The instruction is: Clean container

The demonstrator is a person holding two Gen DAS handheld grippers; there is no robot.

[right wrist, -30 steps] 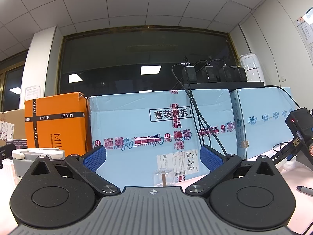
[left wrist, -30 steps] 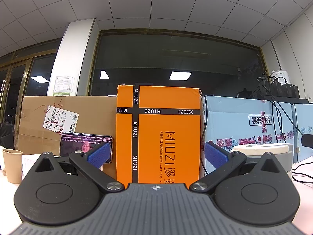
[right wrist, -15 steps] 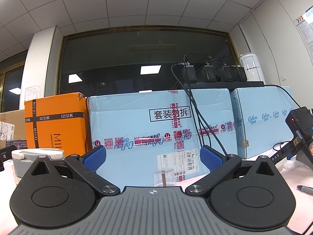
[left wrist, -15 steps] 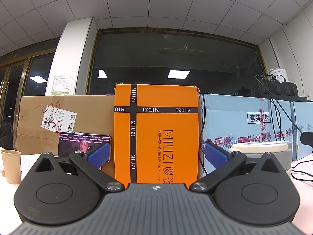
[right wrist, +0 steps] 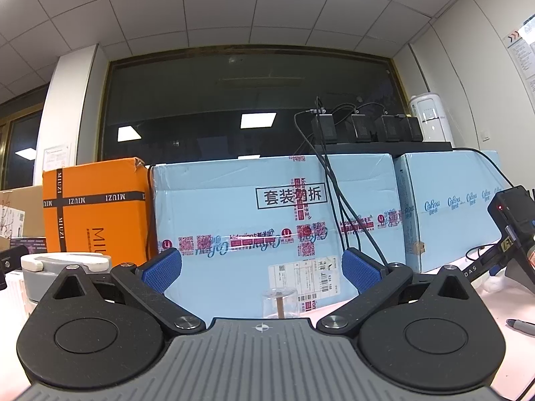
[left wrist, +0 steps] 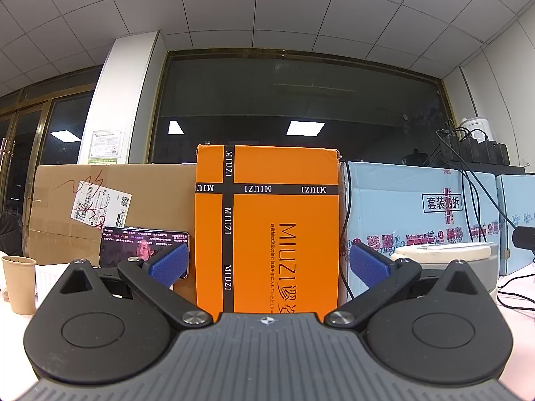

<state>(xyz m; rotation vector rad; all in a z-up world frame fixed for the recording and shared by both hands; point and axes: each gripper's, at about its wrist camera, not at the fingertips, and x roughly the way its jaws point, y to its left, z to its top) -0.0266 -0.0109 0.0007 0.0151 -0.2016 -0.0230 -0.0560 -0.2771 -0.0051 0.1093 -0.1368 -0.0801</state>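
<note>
A grey container with a white lid (left wrist: 444,255) stands on the table at the right of the left wrist view, and the same container (right wrist: 63,264) shows at the far left of the right wrist view. My left gripper (left wrist: 269,265) is open and empty, facing an orange box. My right gripper (right wrist: 262,270) is open and empty too. A small clear glass with a brown stick (right wrist: 280,302) stands just ahead of it, low between the fingers.
An orange MIUZI box (left wrist: 267,227), a brown carton (left wrist: 100,207) with a phone (left wrist: 143,250) leaning on it, and light blue cartons (right wrist: 274,214) line the back. A paper cup (left wrist: 18,284) stands left. Cables (right wrist: 337,200), a black device (right wrist: 515,220) and a pen (right wrist: 520,325) lie right.
The left wrist view has shifted slightly, so the orange box and container sit a little lower and more leftward. The right wrist view is almost unchanged. Both grippers stay open.
</note>
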